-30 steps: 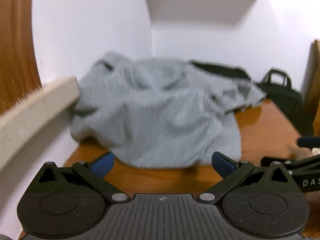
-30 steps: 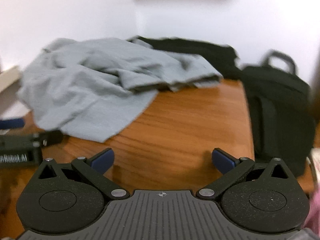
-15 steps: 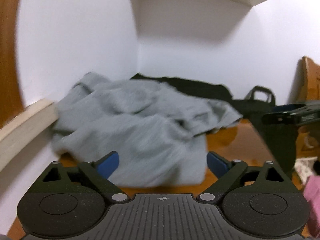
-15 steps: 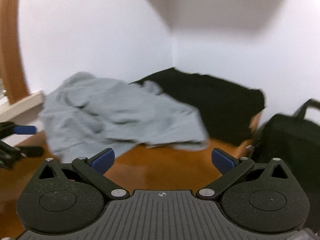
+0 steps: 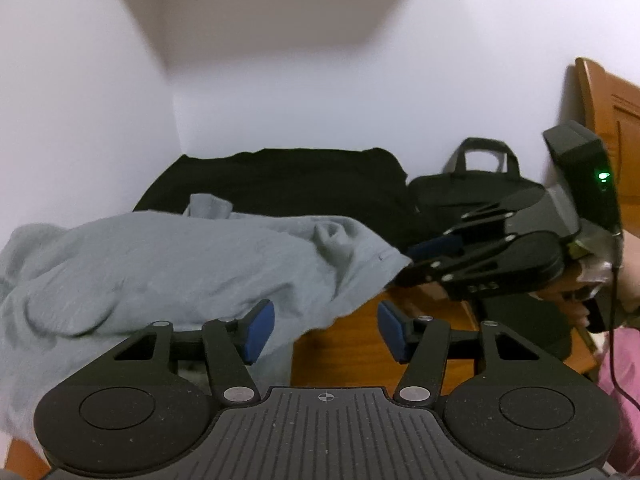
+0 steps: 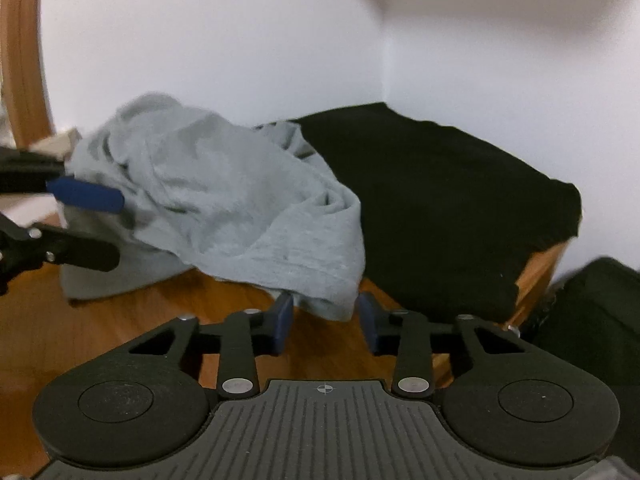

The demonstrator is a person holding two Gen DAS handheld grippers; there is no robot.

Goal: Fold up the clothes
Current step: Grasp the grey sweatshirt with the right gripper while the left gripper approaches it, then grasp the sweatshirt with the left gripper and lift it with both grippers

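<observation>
Left wrist view looks along the left gripper (image 5: 326,330) toward a crumpled grey garment (image 5: 192,268) heaped on a wooden table (image 5: 352,344) set into a white-walled corner. Its jaws are closing, about half apart; the blue pads (image 5: 258,330) stand at the near edge of the grey cloth, which drapes between and behind them, and neither pad visibly presses on it. Behind the grey heap lies a black garment (image 5: 280,184) against the wall, and to its right stands a black bag (image 5: 476,192) with a carry handle. At the right of this view the right gripper (image 5: 424,258) reaches in sideways to the far corner of the grey garment, a hand (image 5: 576,296) behind it and a green light lit on its body. Right wrist view shows the right gripper (image 6: 324,316) with jaws closing and already narrow; a hemmed corner of the grey garment (image 6: 240,208) hangs down between the pads (image 6: 282,318), but whether they pinch it yet cannot be told. The left gripper (image 6: 80,224) shows at the left edge of this view, one blue pad against the far side of the cloth. The black garment (image 6: 440,200) spreads over a raised wooden block at the right.
</observation>
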